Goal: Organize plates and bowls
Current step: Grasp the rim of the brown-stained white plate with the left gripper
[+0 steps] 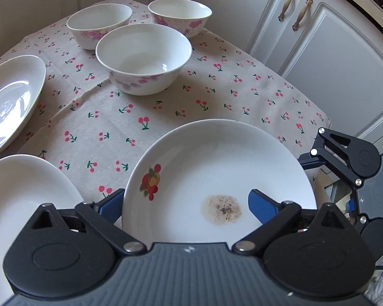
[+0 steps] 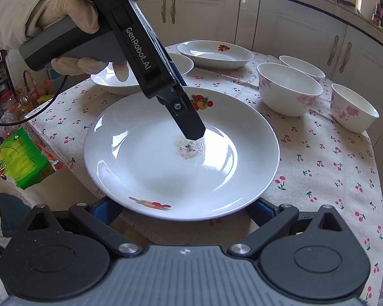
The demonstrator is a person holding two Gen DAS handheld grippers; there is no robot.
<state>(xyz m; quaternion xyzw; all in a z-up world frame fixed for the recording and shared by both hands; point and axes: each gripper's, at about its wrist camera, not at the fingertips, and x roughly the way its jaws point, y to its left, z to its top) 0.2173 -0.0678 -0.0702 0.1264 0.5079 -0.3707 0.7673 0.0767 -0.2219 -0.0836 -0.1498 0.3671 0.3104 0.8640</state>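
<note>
The left hand-held gripper point(image 1: 185, 205) is spread wide astride a plate point(image 1: 217, 176), one finger point(image 1: 261, 205) over a brown stain point(image 1: 222, 209) inside, the other outside its left rim; the right hand-held gripper point(image 2: 182, 210), also released, straddles the near rim. That plate sits on the cherry-print cloth point(image 1: 130, 117) covering the counter. Two more plates point(image 1: 10, 102) lie to the left, and three bowls point(image 1: 143, 58) stand at the far side.
</note>
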